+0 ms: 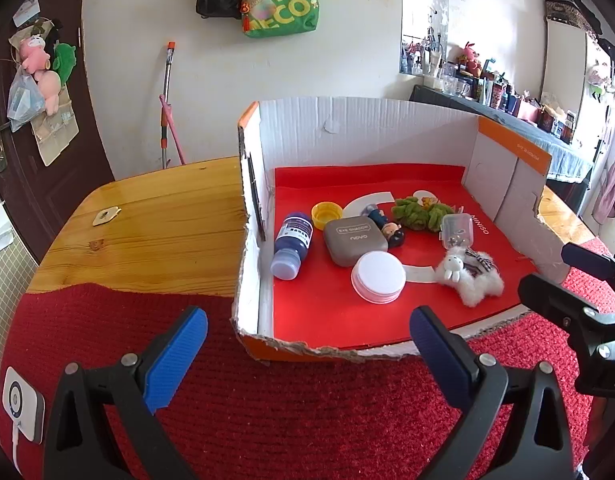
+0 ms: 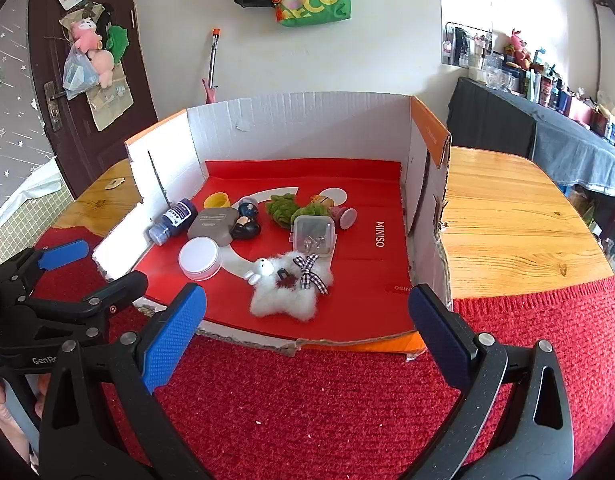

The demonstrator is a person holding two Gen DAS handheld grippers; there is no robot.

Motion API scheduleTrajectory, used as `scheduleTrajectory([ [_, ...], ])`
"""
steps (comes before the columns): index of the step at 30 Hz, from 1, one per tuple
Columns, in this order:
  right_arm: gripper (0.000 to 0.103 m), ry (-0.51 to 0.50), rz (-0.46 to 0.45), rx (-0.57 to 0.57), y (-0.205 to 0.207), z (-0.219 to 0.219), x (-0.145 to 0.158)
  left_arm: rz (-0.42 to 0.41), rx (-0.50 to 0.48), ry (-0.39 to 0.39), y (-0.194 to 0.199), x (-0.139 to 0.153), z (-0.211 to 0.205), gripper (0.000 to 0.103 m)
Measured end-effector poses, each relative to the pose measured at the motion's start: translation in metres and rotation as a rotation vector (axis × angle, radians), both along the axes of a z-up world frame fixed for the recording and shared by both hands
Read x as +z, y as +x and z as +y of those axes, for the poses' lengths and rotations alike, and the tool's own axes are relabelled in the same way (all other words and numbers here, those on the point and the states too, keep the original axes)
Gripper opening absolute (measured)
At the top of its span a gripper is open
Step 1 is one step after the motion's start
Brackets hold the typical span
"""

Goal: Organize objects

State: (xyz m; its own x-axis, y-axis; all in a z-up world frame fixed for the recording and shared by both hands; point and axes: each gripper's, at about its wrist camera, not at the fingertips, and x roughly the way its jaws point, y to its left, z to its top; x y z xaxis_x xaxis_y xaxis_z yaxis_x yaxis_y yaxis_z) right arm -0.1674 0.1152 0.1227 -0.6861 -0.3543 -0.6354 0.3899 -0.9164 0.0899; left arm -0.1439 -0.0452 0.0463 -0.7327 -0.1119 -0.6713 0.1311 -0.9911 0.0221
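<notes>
A cut-open cardboard box (image 1: 347, 128) (image 2: 299, 120) with a red floor holds small items: a blue bottle (image 1: 292, 245) (image 2: 174, 220) lying down, a grey eye-shadow case (image 1: 354, 240) (image 2: 212, 225), a white round jar (image 1: 378, 276) (image 2: 200, 257), a yellow cap (image 1: 326, 213) (image 2: 217, 201), a small figurine (image 1: 387, 225) (image 2: 246, 220), a green scrunchie (image 1: 421, 212) (image 2: 295, 211), a clear plastic box (image 1: 456, 230) (image 2: 313, 234) and a fluffy white bunny clip (image 1: 469, 274) (image 2: 289, 286). My left gripper (image 1: 307, 338) and right gripper (image 2: 307, 316) hang open in front of the box, holding nothing.
A red knitted cloth (image 1: 267, 400) (image 2: 307, 400) covers the near part of a wooden table (image 1: 155, 232) (image 2: 507, 220). A white device (image 1: 22, 404) lies at the cloth's left edge. The right gripper's black body (image 1: 579, 304) shows in the left view, the left gripper's (image 2: 59, 280) in the right view.
</notes>
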Motion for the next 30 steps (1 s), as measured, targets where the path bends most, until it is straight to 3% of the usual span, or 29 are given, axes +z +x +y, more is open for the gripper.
scheduleTrajectory([
  [9,0.103,0.004,0.015,0.023,0.022,0.004,0.007,0.000,-0.018,0.021,0.024,0.002,0.007,0.103],
  [20,0.103,0.014,-0.039,0.016,0.041,0.013,-0.015,-0.056,-0.035,0.085,0.044,-0.015,0.016,0.103],
  [30,0.103,-0.001,-0.086,-0.013,0.042,0.022,-0.035,-0.099,-0.017,0.092,0.047,-0.033,0.020,0.103],
])
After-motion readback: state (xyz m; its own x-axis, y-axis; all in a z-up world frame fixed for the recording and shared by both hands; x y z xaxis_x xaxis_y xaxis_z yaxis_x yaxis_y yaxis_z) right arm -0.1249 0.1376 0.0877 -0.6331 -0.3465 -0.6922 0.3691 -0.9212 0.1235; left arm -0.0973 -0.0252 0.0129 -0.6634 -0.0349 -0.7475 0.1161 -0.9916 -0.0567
